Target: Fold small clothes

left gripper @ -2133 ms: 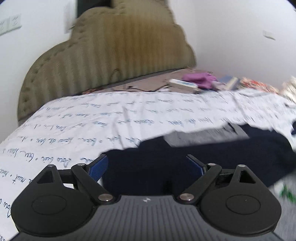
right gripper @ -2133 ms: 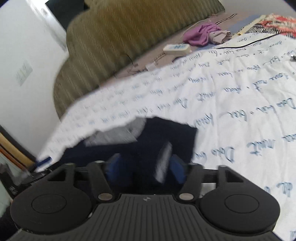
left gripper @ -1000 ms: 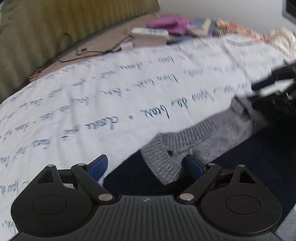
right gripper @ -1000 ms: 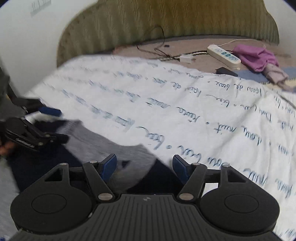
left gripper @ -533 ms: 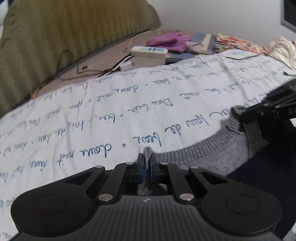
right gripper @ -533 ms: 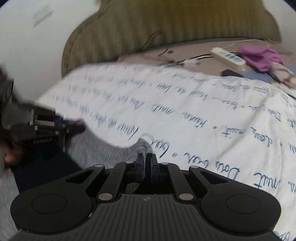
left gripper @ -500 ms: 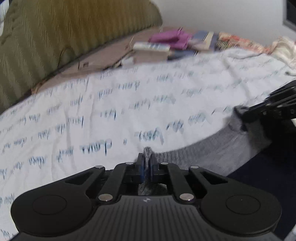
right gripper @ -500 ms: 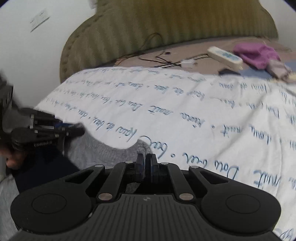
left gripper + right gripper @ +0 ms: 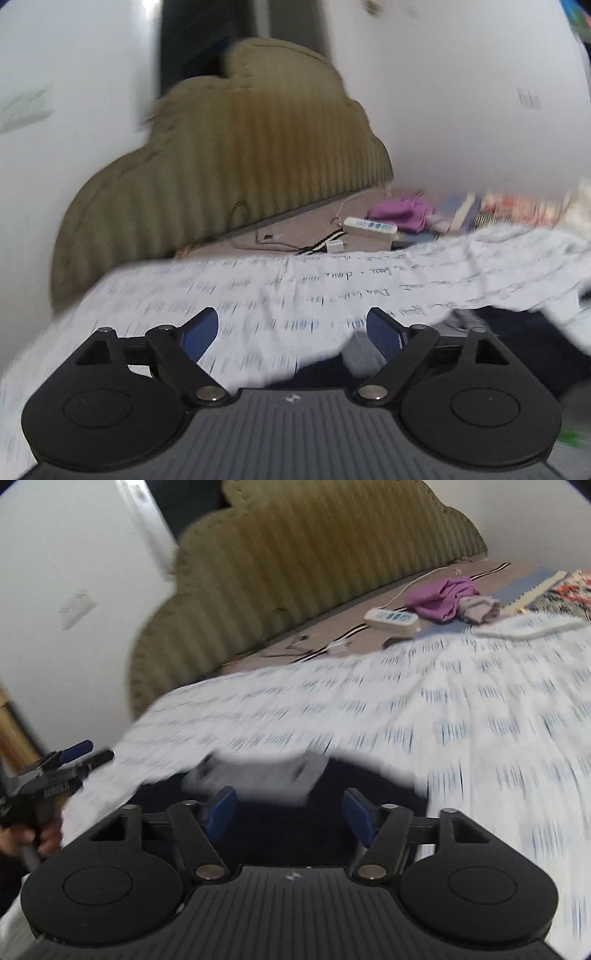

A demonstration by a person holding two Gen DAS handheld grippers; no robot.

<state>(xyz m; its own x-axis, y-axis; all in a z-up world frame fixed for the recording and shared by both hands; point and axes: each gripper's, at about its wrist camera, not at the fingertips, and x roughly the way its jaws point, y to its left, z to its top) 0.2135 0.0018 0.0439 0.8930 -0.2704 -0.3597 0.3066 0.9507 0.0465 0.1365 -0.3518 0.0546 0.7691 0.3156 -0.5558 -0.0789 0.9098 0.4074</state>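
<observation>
A dark navy garment with a grey ribbed band lies on the white sheet with blue writing. My right gripper is open and empty just above the navy cloth, near the grey band. My left gripper is open and empty over the sheet; the navy garment lies to its right, with a bit of grey by its right finger. The left gripper also shows in the right wrist view, open at the far left. Both views are blurred.
An olive ribbed headboard stands at the back against a white wall. A white power strip, a purple cloth, cables and a patterned fabric lie on the mattress beyond the sheet.
Half a second ago both grippers were shut on the grey band. Now both are open, the band is let go and lies on the navy cloth, and both grippers have drawn back.
</observation>
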